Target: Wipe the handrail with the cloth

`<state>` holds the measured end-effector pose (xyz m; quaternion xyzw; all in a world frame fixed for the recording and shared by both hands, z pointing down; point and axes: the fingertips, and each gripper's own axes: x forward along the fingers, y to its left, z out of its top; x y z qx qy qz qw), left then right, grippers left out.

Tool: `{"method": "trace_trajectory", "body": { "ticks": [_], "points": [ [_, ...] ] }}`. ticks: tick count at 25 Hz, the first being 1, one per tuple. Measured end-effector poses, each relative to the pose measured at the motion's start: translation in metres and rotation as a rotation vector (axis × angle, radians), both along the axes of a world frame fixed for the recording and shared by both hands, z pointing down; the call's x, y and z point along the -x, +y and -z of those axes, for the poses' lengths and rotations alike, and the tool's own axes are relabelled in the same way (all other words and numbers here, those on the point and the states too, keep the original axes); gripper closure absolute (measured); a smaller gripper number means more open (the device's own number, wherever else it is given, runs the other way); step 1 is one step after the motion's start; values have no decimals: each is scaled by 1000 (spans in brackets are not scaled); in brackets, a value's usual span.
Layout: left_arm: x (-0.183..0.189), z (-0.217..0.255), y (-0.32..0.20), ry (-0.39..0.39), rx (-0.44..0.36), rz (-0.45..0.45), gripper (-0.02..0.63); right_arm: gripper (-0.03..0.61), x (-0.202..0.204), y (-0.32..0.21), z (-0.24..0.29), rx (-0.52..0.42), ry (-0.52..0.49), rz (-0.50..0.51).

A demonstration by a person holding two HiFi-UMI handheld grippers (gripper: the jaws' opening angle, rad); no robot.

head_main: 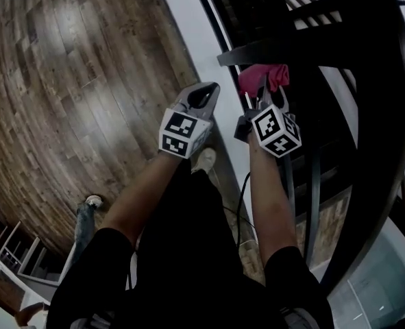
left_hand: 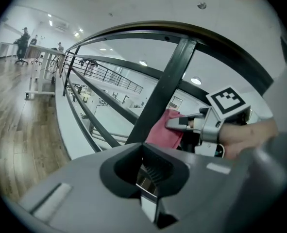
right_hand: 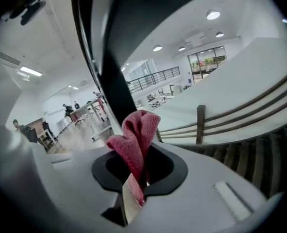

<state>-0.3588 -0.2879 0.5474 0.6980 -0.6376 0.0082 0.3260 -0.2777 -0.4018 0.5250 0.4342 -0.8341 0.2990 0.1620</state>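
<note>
My right gripper [head_main: 265,93] is shut on a pink cloth [head_main: 262,79], which bunches up out of the jaws right against the dark metal railing. In the right gripper view the cloth [right_hand: 136,140] stands folded above the gripper [right_hand: 133,183], with a dark post [right_hand: 111,72] just behind it. The curved dark handrail [head_main: 387,115] sweeps down the right side. My left gripper [head_main: 207,91] is shut on nothing, a little left of the right one and short of the railing. From the left gripper view [left_hand: 144,178] I see the handrail [left_hand: 182,30] arching overhead, a slanted post [left_hand: 162,89] and the cloth [left_hand: 162,130].
Wooden floor [head_main: 65,81] spreads to the left, edged by a white ledge [head_main: 188,33] under the railing. Lower rails and balusters [head_main: 314,184] run behind the grippers. Another person's shoe [head_main: 92,201] shows low on the left. Desks and people [left_hand: 24,38] stand far off.
</note>
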Motion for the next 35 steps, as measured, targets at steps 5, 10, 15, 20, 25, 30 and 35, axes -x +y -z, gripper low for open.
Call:
{"method": "trace_trajectory", "body": {
  "ticks": [5,10,15,20,25,30,35],
  "points": [
    [-3,0,-10,10,0,-11,615,529,-13,-12,-16,17,187,-53],
    [-6,-3,-12,6,10,-36,615,529,-13,-10,-18,15,329,-15],
    [-9,-2,-5,10,34,-61,615,529,-15,-6,-12,27,371,-16],
    [-13,-2,-3,1,35,-84,615,529,-32,4,-12,48,365,-65],
    [-25,6,-3,-3,38,-135,615,529,-50,17,-12,48,374,-102],
    [-31,9,-8,-3,44,-150,615,529,-68,25,-13,58,376,-126],
    [-42,14,-1,-10,56,-143,615,529,-90,33,-14,72,372,-146]
  ]
}}
